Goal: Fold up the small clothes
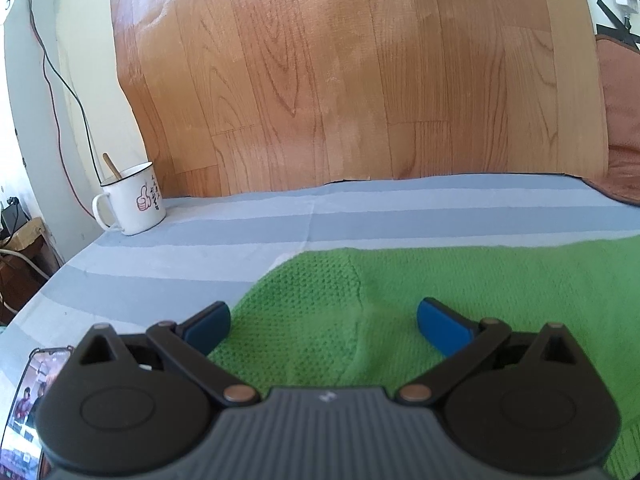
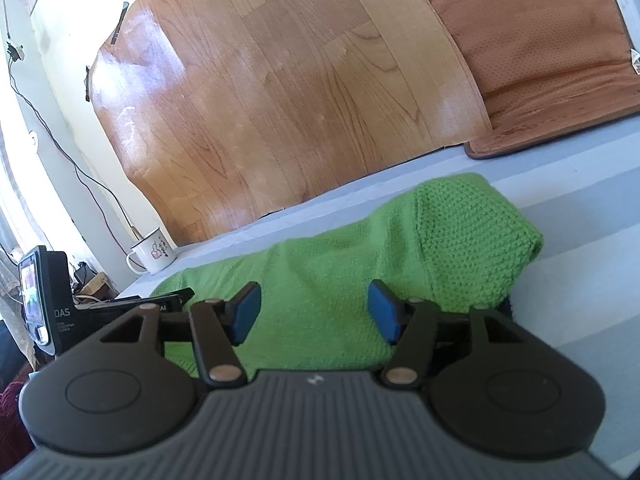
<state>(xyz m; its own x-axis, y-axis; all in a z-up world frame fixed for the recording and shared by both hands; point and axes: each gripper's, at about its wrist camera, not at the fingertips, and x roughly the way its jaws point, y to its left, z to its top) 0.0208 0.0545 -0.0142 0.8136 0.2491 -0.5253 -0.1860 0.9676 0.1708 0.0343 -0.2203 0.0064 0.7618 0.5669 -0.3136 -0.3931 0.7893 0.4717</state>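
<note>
Both the left gripper (image 1: 324, 322) and right gripper (image 2: 314, 312) gape, gripping nothing, over the green knit garment (image 2: 348, 256) just below.

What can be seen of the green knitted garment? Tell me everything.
The green knitted garment is bright green with a bumpy open-knit texture, soft and thick. It lies on the blue-and-grey striped cloth, bunched and folded over itself at its far right end. Both grippers, left and right, hover over it with fingers apart; neither grips it.

left tool (image 1: 323, 320) open | over green knit garment (image 1: 460, 300) | mug (image 1: 134, 200) far-left
</note>
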